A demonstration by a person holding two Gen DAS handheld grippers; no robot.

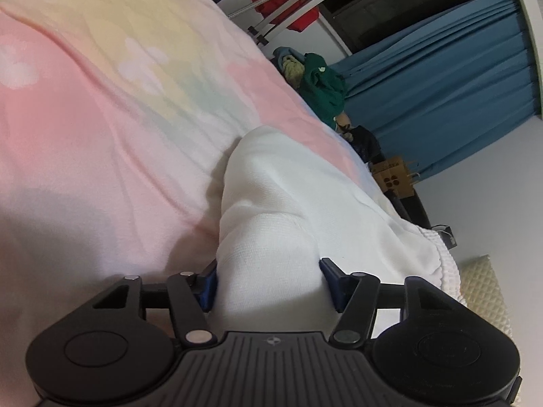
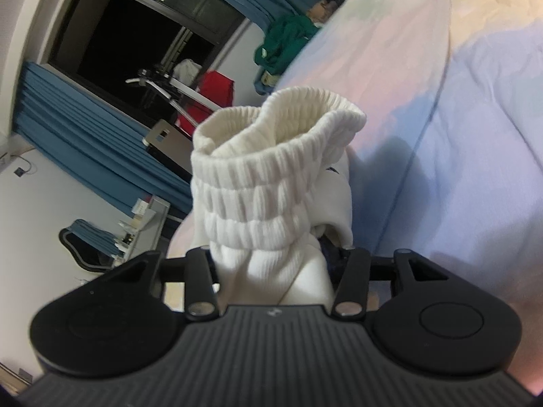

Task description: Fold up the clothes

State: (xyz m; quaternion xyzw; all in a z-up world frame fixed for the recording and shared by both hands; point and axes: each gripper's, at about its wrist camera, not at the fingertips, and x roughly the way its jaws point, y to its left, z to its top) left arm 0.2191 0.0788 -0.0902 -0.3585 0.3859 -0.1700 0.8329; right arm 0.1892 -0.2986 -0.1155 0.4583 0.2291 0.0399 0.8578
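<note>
A white knit garment (image 1: 278, 210) lies across a pastel pink, yellow and blue blanket (image 1: 101, 101) on the bed. My left gripper (image 1: 268, 281) is shut on a thick bunch of its smooth fabric, which fills the gap between the blue pads (image 1: 207, 288). My right gripper (image 2: 271, 268) is shut on the garment's ribbed elastic band (image 2: 268, 176), which stands up bunched in front of the camera and hides the fingertips. The same ribbed band shows at the right in the left wrist view (image 1: 441, 261).
A green garment (image 1: 322, 88) is heaped at the bed's far edge, also in the right wrist view (image 2: 285, 40). Blue curtains (image 1: 441, 78), a dark window (image 2: 129, 40), a drying rack with a red garment (image 2: 210, 98), a cardboard box (image 1: 393, 176) and a chair (image 2: 85, 244) stand beyond the bed.
</note>
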